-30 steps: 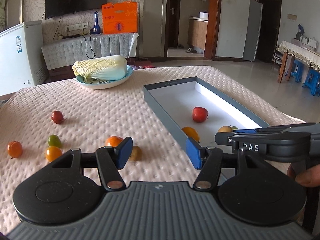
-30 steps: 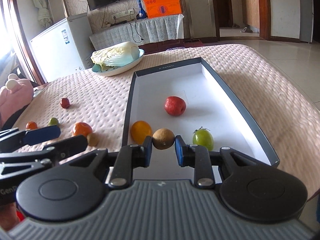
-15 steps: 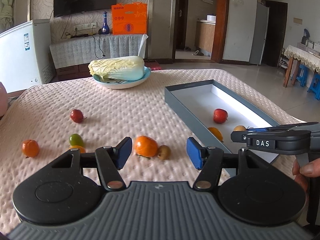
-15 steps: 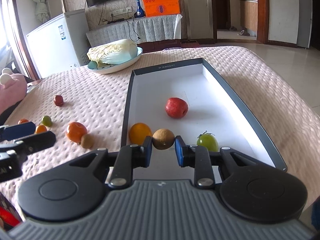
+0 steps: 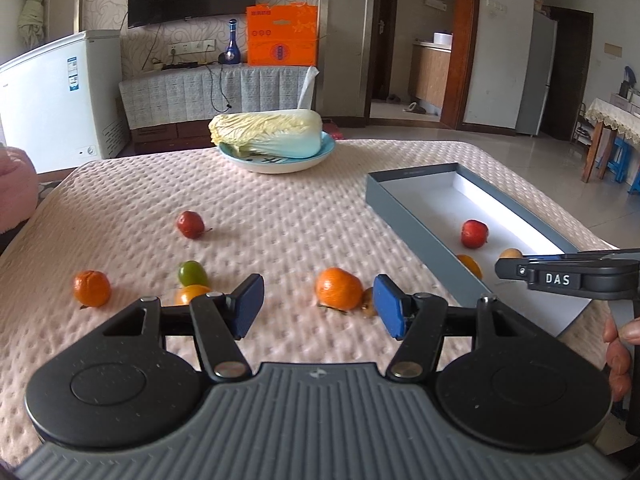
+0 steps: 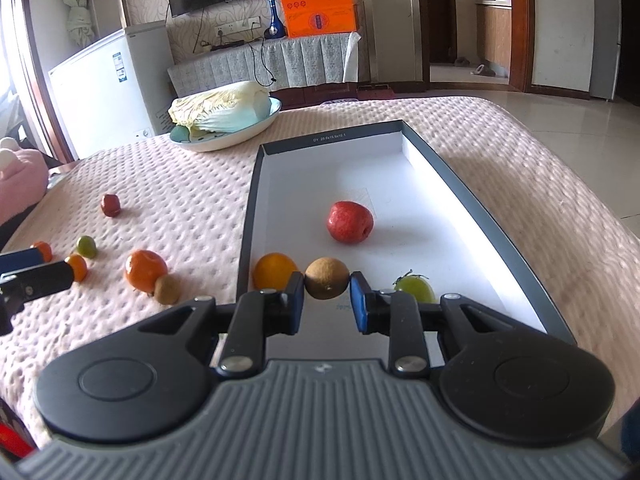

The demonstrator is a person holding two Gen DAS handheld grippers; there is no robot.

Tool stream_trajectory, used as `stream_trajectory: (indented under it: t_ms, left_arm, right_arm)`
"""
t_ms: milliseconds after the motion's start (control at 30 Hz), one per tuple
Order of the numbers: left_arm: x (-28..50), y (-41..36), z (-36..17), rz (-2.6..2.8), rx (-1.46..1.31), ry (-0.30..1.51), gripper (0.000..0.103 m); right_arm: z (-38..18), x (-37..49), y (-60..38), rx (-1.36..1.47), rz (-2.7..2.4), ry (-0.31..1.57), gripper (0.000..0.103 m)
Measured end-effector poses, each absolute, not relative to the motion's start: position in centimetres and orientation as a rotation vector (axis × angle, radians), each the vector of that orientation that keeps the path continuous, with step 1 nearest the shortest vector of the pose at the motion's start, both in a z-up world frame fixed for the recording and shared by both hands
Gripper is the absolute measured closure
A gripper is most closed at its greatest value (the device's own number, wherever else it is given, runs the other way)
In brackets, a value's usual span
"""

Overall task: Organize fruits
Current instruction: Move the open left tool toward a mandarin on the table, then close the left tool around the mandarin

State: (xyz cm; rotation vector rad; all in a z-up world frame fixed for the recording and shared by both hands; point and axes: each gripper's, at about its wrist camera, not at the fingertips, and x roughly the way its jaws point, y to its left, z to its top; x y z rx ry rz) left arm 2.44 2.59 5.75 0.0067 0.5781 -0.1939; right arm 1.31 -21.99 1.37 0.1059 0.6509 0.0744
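Note:
My right gripper point(image 6: 327, 299) is shut on a brown kiwi point(image 6: 327, 278), held over the near end of the grey box point(image 6: 472, 196). In the box lie a red apple point(image 6: 350, 222), an orange fruit point(image 6: 275, 270) and a green tomato point(image 6: 416, 287). My left gripper point(image 5: 318, 306) is open and empty above the pink cloth. Just ahead of it sit a tangerine point(image 5: 338, 287) and a small brown kiwi point(image 5: 369, 302) by its right finger. Left of it lie a green fruit point(image 5: 192, 273), a small orange fruit point(image 5: 191, 294), a tangerine point(image 5: 91, 288) and a red fruit point(image 5: 190, 224).
A blue plate point(image 5: 276, 158) with a Chinese cabbage point(image 5: 266, 133) stands at the back of the table. The right gripper's body point(image 5: 568, 276) reaches in from the right in the left wrist view. A pink soft object point(image 6: 18, 184) lies at the left edge.
My left gripper has swung left and drawn back, so the tangerine and small kiwi now sit between and right of its fingers. The right gripper still holds the kiwi over the box.

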Motion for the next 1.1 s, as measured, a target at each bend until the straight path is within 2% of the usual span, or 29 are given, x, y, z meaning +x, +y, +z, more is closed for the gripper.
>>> stream_trajectory:
  t_ms: [433,700,1100]
  left_arm:
    - [2.6,4.8,5.5,-0.143,0.008,0.583,0.037]
    - [2.8,5.4,5.5,-0.133,-0.003,0.583,0.037]
    - [2.9,5.5,5.7,-0.145,-0.010,0.577,0.037]
  right_arm:
    - [2.1,0.8,-22.6,0.118,0.018,0.593,0.074]
    - [3.2,-0.1,-20.2,0.107,0.189,0.527,0.073]
    - [2.2,-0.4,-14.3,-0.005,0.381,0.591,0.073]
